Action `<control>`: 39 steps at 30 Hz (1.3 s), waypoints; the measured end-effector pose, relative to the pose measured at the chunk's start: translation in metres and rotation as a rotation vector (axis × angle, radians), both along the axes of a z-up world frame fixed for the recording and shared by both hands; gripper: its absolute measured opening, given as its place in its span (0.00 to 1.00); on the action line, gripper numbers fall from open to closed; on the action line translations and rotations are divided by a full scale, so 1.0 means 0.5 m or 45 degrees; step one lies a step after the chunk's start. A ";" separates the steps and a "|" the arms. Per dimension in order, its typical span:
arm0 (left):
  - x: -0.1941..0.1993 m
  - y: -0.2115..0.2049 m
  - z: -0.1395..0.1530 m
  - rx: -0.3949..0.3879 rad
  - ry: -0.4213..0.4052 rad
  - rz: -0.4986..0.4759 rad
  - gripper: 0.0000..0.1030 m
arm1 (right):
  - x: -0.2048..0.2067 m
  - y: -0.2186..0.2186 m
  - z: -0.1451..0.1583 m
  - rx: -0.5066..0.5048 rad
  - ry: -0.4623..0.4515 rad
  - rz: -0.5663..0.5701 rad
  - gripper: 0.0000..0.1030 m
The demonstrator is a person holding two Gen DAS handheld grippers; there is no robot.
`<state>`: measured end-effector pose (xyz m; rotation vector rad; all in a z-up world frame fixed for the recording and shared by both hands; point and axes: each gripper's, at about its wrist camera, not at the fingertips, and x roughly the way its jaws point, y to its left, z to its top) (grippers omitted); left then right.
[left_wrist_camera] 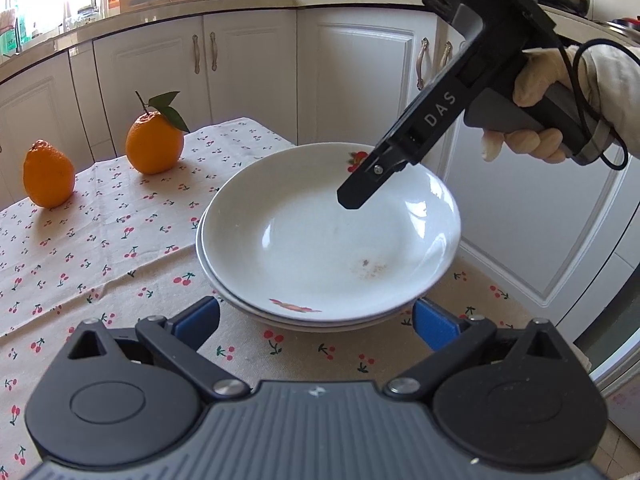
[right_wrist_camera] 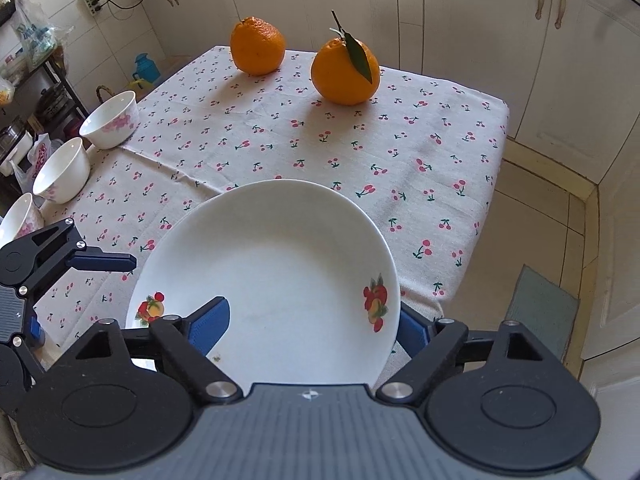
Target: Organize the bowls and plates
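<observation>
A stack of white deep plates (left_wrist_camera: 328,236) with fruit prints sits on the cherry-print tablecloth (left_wrist_camera: 100,240). My left gripper (left_wrist_camera: 316,322) is open just short of the stack's near rim, its blue fingers (left_wrist_camera: 196,320) spread wide and holding nothing. My right gripper (left_wrist_camera: 352,200), held by a gloved hand (left_wrist_camera: 536,92), points steeply down over the top plate. In the right wrist view the right gripper (right_wrist_camera: 312,328) is open. One blue finger (right_wrist_camera: 212,324) is over the top plate (right_wrist_camera: 280,272) and the other is outside its right rim. Neither pad presses on the rim.
Two oranges (left_wrist_camera: 154,144) (left_wrist_camera: 48,180) stand at the far side of the table. Three small white bowls (right_wrist_camera: 110,120) (right_wrist_camera: 62,170) (right_wrist_camera: 18,218) with pink flowers line the table's left edge in the right wrist view. White cabinets (left_wrist_camera: 248,64) surround the table.
</observation>
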<state>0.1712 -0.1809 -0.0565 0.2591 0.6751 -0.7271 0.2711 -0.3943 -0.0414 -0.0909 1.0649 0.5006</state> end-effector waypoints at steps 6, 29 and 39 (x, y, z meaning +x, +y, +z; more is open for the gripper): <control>-0.006 0.014 0.007 -0.005 -0.017 0.005 0.99 | -0.012 0.017 -0.005 -0.048 -0.025 0.001 0.97; -0.076 0.152 0.056 -0.025 -0.120 0.065 0.99 | -0.152 0.217 0.028 -0.119 -0.172 -0.192 1.00; -0.131 0.260 0.077 -0.047 -0.155 0.123 0.99 | -0.196 0.348 0.060 -0.235 -0.309 -0.096 1.00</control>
